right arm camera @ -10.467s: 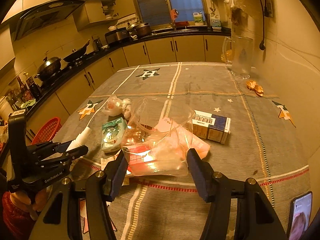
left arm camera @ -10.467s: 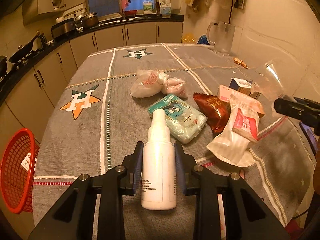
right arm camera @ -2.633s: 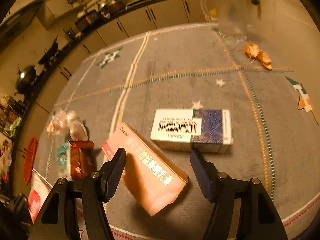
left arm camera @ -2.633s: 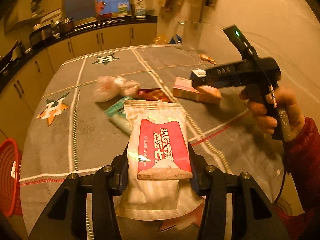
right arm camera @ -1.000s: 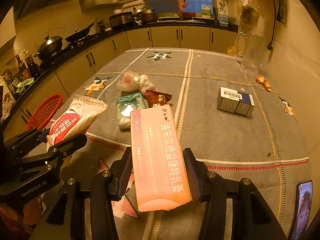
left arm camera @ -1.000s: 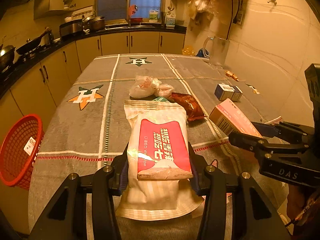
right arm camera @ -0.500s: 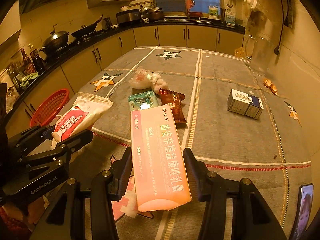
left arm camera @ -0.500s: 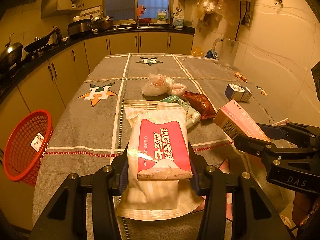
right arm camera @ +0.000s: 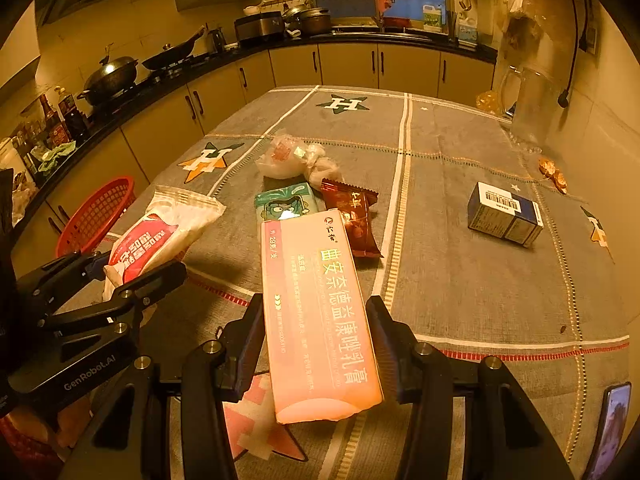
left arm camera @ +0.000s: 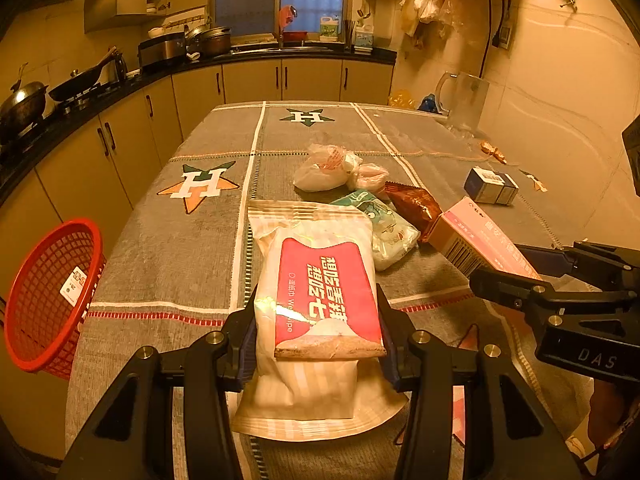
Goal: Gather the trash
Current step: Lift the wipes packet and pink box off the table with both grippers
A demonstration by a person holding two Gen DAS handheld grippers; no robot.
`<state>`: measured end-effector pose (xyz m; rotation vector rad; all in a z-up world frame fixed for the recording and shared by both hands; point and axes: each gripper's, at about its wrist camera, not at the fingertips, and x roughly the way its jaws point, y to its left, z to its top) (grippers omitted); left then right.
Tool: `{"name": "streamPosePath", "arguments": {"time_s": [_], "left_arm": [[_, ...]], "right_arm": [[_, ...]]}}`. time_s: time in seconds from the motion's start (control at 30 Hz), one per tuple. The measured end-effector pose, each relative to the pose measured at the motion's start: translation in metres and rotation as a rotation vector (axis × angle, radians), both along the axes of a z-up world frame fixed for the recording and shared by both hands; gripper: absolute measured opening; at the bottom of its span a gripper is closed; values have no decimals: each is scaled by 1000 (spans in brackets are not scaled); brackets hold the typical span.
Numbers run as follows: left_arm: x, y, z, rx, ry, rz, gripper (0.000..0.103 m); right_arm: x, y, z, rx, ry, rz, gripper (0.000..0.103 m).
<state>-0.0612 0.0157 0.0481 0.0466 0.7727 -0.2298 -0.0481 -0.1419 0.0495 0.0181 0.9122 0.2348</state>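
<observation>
My left gripper [left arm camera: 316,332] is shut on a white wet-wipe pack with a red label [left arm camera: 320,300], held above the table's near edge; the pack also shows in the right wrist view [right arm camera: 160,232]. My right gripper [right arm camera: 316,336] is shut on a long pink box [right arm camera: 320,312], which also shows in the left wrist view [left arm camera: 480,240]. On the grey tablecloth [left arm camera: 180,240] lie a white plastic bag bundle [left arm camera: 328,168], a teal packet [left arm camera: 384,224], a dark red snack wrapper [left arm camera: 416,204] and a blue-and-white box [right arm camera: 504,212]. A red mesh basket [left arm camera: 48,296] hangs beside the table's left edge.
A clear jug [left arm camera: 464,100] and small orange scraps [left arm camera: 492,152] sit at the table's far right by the wall. A phone [right arm camera: 608,428] lies at the near right corner. Kitchen cabinets and a counter with pans [right arm camera: 112,72] run along the left and back.
Both grippers have pulled back slightly from the table, still holding their items. The red basket shows more fully at the left.
</observation>
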Motion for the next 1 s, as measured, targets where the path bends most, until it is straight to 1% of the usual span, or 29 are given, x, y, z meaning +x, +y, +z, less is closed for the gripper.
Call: {"name": "streamPosePath", "arguments": {"time_s": [0.7, 1.0], "left_arm": [[4, 5, -3, 3, 2, 12, 47], [4, 11, -3, -8, -3, 15, 47]], "right_arm": [[6, 3, -7, -23, 16, -1, 54], [6, 7, -7, -35, 14, 2, 54]]}}
